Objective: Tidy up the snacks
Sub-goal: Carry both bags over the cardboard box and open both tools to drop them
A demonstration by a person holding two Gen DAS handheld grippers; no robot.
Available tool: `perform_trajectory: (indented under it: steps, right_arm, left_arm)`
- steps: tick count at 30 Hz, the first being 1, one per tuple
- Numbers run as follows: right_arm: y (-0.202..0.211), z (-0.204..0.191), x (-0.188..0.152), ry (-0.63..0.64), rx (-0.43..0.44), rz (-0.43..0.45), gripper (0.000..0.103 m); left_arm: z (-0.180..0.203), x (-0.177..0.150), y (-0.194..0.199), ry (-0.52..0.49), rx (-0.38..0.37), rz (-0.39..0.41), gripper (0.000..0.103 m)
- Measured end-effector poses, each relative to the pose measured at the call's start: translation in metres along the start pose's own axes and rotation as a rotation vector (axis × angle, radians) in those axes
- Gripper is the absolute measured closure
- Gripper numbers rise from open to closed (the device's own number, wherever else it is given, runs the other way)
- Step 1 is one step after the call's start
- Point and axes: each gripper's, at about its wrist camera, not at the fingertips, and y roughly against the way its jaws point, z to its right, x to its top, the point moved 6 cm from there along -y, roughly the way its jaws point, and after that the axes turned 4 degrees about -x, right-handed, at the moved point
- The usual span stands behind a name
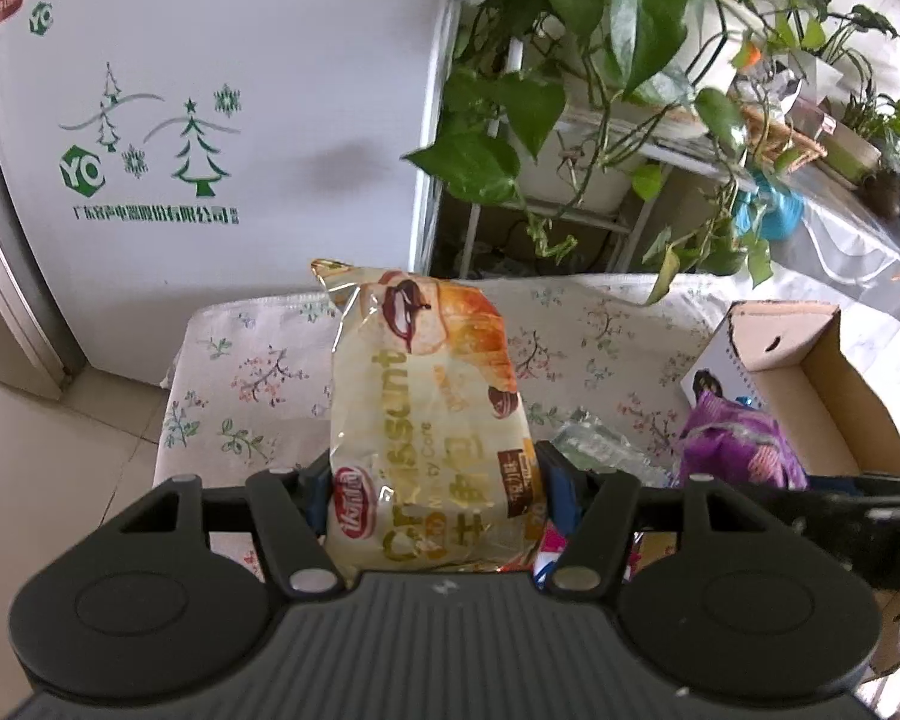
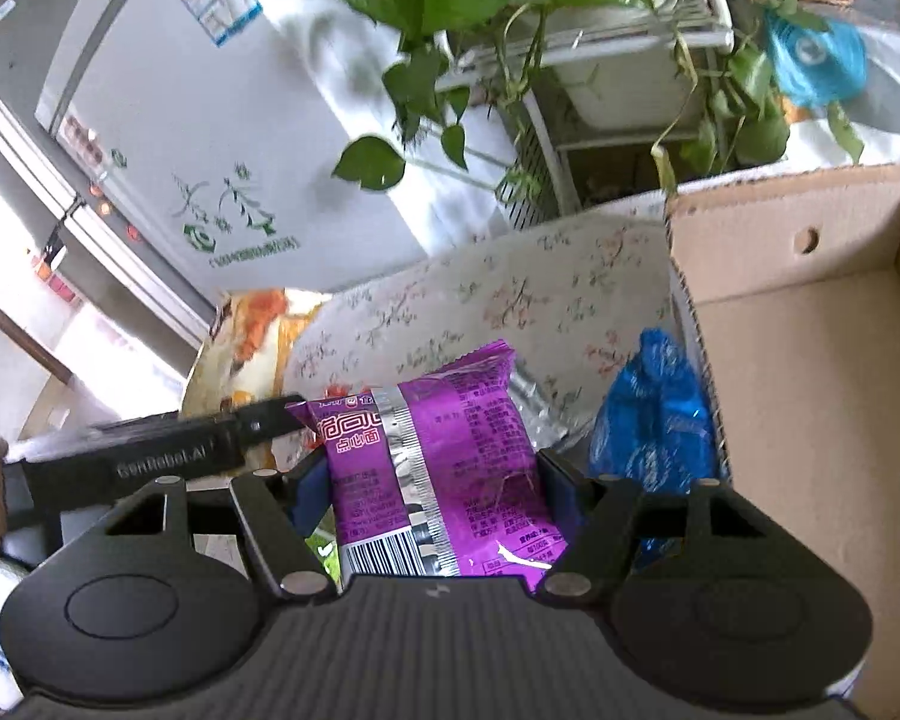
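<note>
In the left wrist view, the left gripper (image 1: 435, 480) is closed partway on a croissant pack (image 1: 426, 408), its blue pads pressed to both sides of the pack's lower half. The pack stands nearly upright, lifted clear of the tabletop (image 1: 258, 372), which wears a floral cloth. At 3 o'clock from it lies a purple packet (image 1: 738, 444), the same one the other gripper holds, with a clear wrapper (image 1: 594, 450) between them. At 2 o'clock sits an open box (image 1: 810, 372) of cardboard. Farther off, a white fridge (image 1: 210, 120) stands at 11 o'clock and a leafy plant (image 1: 570, 90) at 1 o'clock.

In the right wrist view, the right gripper (image 2: 435, 480) is likewise partway closed on the purple packet (image 2: 438, 468), back side and barcode up, pads against both edges. A blue packet (image 2: 654, 420) lies at 3 o'clock, just beside the box (image 2: 810, 390) wall. The left gripper's arm (image 2: 168, 450) reaches in at 9 o'clock.
</note>
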Motion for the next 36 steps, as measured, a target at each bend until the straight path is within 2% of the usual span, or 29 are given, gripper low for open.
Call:
perform_trajectory:
  steps: [8,15,19,30,36]
  right_arm:
    - [0.025,0.021,0.027,-0.059,-0.022,0.106,0.027]
    - [0.056,0.052,0.052,-0.145,-0.049,0.207,0.027]
    - [0.072,0.071,0.058,-0.176,-0.078,0.238,0.027]
    - [0.085,0.114,0.052,-0.294,-0.151,0.209,0.031]
    - [0.101,0.125,0.053,-0.334,-0.134,0.235,0.029]
  left_arm:
    - [0.022,0.004,0.022,-0.013,0.020,0.099,0.040]
    - [0.061,-0.007,0.029,0.053,-0.047,0.084,0.040]
    - [0.089,-0.007,0.032,0.039,-0.076,0.080,0.040]
    - [0.172,-0.019,0.021,-0.030,-0.178,0.012,0.040]
    - [0.204,-0.023,0.013,-0.076,-0.197,-0.006,0.039]
